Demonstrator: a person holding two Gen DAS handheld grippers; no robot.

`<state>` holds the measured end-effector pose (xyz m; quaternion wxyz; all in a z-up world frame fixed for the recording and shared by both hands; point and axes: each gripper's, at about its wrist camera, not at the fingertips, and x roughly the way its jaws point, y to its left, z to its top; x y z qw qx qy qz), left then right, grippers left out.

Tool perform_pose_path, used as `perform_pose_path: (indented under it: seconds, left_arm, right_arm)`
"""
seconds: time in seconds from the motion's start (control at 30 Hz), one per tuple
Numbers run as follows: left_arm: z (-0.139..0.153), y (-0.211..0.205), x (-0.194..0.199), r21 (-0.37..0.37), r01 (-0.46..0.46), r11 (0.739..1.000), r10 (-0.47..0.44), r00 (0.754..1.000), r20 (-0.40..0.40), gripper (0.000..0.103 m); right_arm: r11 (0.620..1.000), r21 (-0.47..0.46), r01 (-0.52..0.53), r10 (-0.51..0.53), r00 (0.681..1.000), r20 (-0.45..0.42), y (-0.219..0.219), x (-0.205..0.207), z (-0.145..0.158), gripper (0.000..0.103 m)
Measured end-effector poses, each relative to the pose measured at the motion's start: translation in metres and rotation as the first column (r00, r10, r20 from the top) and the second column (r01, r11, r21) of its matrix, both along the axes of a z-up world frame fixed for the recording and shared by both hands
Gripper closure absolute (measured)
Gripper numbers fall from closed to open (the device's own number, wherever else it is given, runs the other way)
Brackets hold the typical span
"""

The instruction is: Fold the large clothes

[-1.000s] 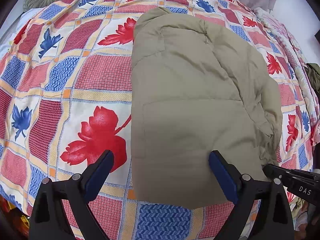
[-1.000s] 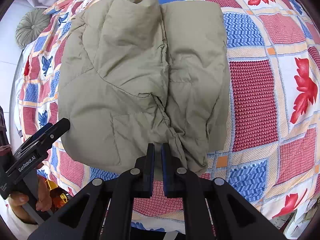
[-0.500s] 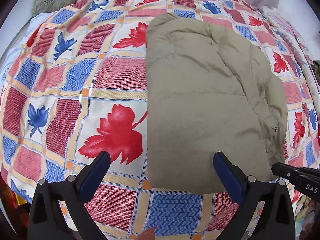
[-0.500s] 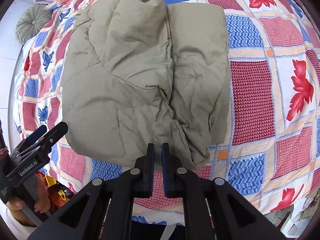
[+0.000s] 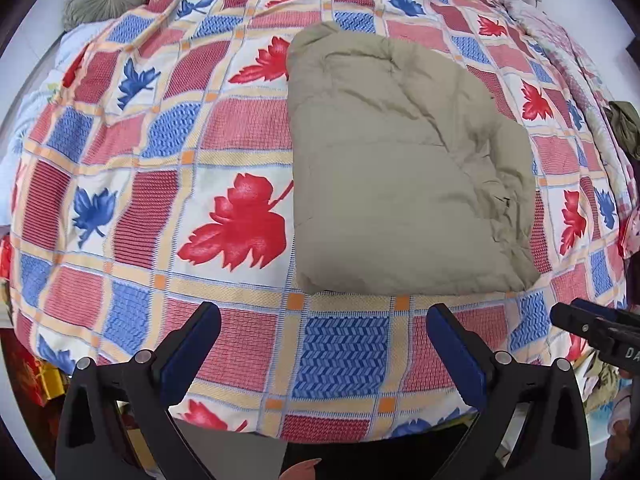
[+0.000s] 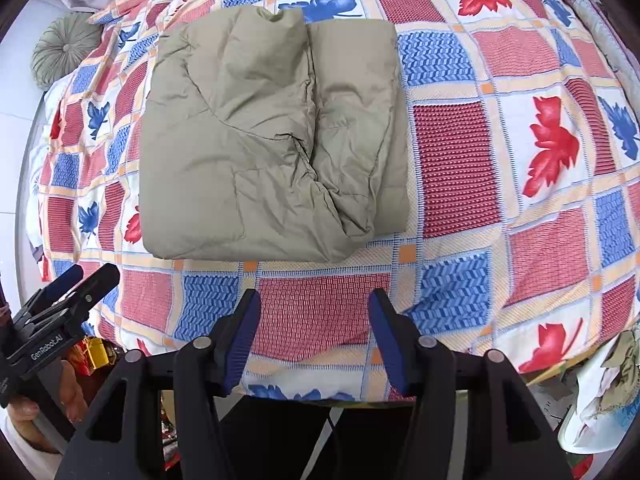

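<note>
olive cloth (image 5: 625, 127) cut off at edge, jacket (image 6: 272, 140) underside hidden

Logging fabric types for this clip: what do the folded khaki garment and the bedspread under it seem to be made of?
Khaki garment: looks like thin, padded synthetic shell, perhaps nylon or polyester; faint sheen, fine crinkles, puffy stitched panels. Bedspread: seems a matte printed cotton-like weave; flat leaf and check print, soft ripples. Fibre content can't be confirmed.

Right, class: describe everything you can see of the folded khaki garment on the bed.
The khaki garment is puffy, quilted fabric with a slight sheen, folded into a rough rectangle. A creased upper layer overlaps a smoother panel, bunching at one near corner. It lies flat on the patterned bedspread, which alone touches it. Both the left gripper and right gripper are open, short of its near edge.
</note>
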<state>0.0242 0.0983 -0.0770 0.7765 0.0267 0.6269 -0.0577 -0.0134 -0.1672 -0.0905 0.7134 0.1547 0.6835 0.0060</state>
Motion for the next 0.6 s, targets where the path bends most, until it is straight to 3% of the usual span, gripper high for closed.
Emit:
perform_pose_path:
  seconds: [0.07, 0.2, 0.27, 0.3, 0.47, 0.6]
  left_arm:
    - [0.016, 0.001, -0.002, 0.009, 0.003, 1.0, -0.003, 1.0, 0.017, 0.0]
    - [0.052, 0.003, -0.005, 0.0, -0.007, 1.0, 0.006, 0.998, 0.062, 0.0]
    - [0.068, 0.003, -0.006, 0.013, -0.012, 1.0, 0.011, 0.995, 0.095, 0.0]
    - [0.076, 0.003, -0.006, 0.011, -0.016, 1.0, 0.014, 0.994, 0.105, 0.0]
    - [0.108, 0.006, -0.007, -0.007, -0.041, 0.999, 0.041, 0.988, 0.152, 0.0]
    - [0.131, 0.007, -0.008, -0.006, -0.051, 0.999, 0.051, 0.982, 0.181, 0.0]
  right_arm:
    - [1.0, -0.004, -0.003, 0.003, 1.0, 0.025, -0.002, -0.002, 0.014, 0.022]
    - [0.999, -0.045, -0.001, 0.005, 0.995, 0.097, 0.0, -0.005, 0.047, 0.019]
    - [0.997, -0.071, 0.0, 0.009, 0.992, 0.125, 0.002, -0.003, 0.064, 0.009]
    - [0.997, -0.083, 0.005, 0.007, 0.989, 0.145, 0.002, -0.002, 0.073, 0.0]
    - [0.991, -0.128, 0.027, 0.008, 0.965, 0.264, 0.008, -0.001, 0.113, 0.0]
    - [0.993, -0.119, 0.016, 0.019, 0.958, 0.287, 0.014, 0.006, 0.137, 0.0]
